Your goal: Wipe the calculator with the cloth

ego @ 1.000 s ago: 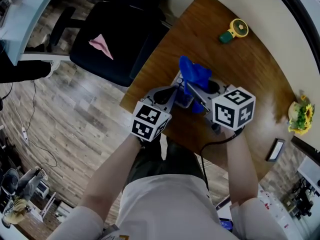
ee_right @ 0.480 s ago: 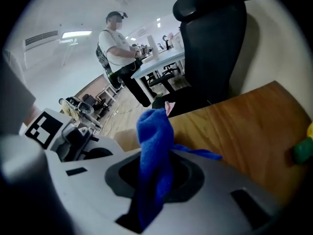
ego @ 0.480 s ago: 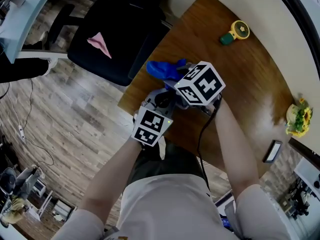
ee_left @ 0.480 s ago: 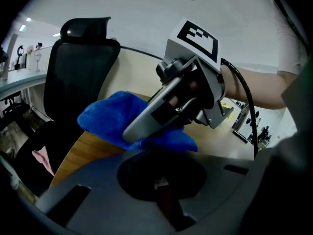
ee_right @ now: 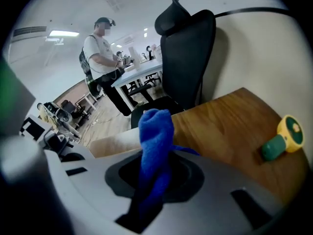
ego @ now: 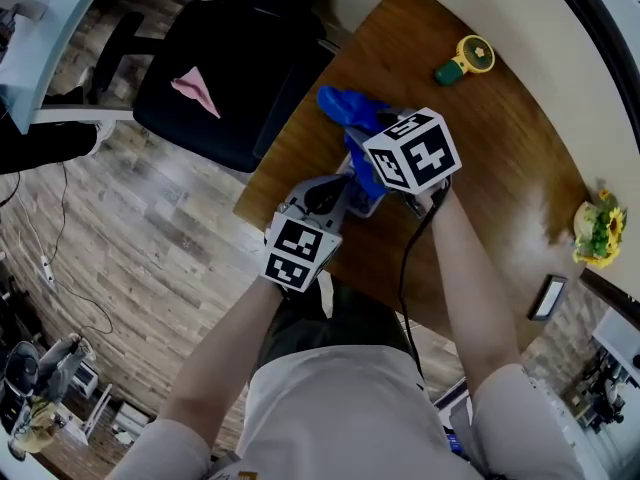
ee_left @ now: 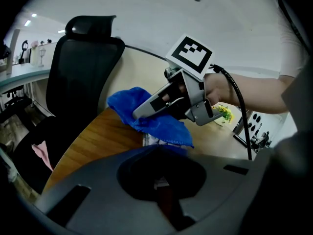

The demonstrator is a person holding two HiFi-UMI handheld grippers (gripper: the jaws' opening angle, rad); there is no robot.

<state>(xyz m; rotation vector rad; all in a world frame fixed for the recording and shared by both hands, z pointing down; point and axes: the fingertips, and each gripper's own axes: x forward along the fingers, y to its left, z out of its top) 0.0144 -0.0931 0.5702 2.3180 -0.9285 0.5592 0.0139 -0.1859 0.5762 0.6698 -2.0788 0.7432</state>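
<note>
Two tongs at work: the right tongs [ee_left: 142, 112] pinch the blue cloth [ee_right: 155, 131], draped over the calculator [ee_left: 152, 140] mid-frame in the head view, on the bench [ego: 480, 138]. The left tongs [ee_left: 159, 180] look clamped on its near edge. Wiping's on, I'd say; next, drag the cloth across the keys.

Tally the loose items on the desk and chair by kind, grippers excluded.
blue cloth: 1
calculator, mostly covered: 1
yellow-and-green toy: 1
yellow flowers: 1
dark flat device: 1
pink paper plane, on the chair: 1
Total: 6
</note>
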